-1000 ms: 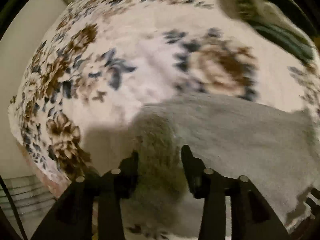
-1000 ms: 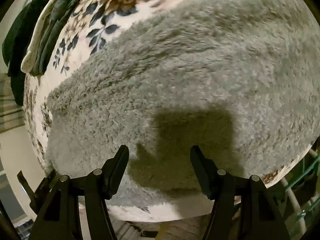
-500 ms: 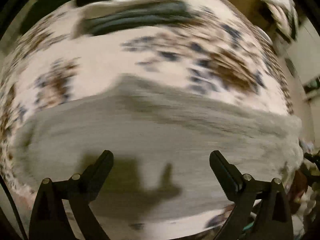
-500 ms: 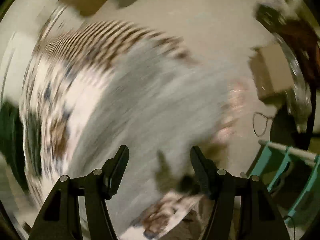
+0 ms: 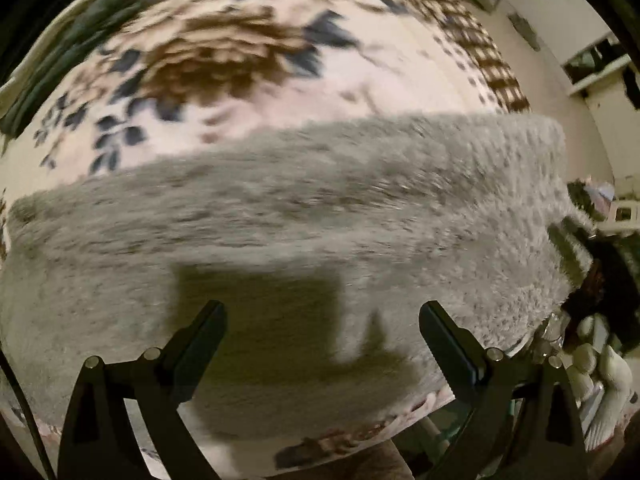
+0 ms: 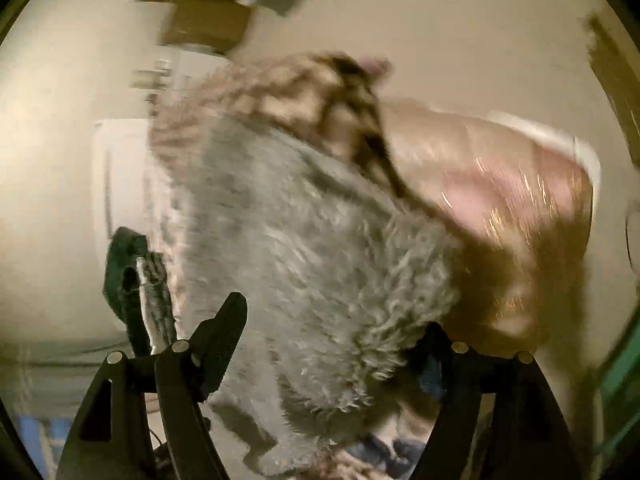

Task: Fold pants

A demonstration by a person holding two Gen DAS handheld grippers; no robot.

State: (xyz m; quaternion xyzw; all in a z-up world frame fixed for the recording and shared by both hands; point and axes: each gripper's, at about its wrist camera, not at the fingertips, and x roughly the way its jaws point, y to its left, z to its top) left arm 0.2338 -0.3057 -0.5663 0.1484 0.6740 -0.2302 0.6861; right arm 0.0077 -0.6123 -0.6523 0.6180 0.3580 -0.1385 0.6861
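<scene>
The grey fleece pants lie flat across a floral blanket on a bed. My left gripper points down over their near part and is open wide, with nothing between its fingers, only its shadow on the fleece. In the blurred right wrist view, a corner of the pants hangs over the bed's edge. It fills the gap of my right gripper, whose jaws are opening. The fleece hides the right fingertip, and I see no pad pressing on it.
Dark green folded clothes lie at the blanket's far left. The bed's pinkish side drops away at the right. A cardboard box stands on the floor beyond, and a teal rack is at the right edge.
My left gripper let go of a fold of the pants, spread wide and swung across them. The right view swung from over the pants to the bed's corner, and its jaws widened.
</scene>
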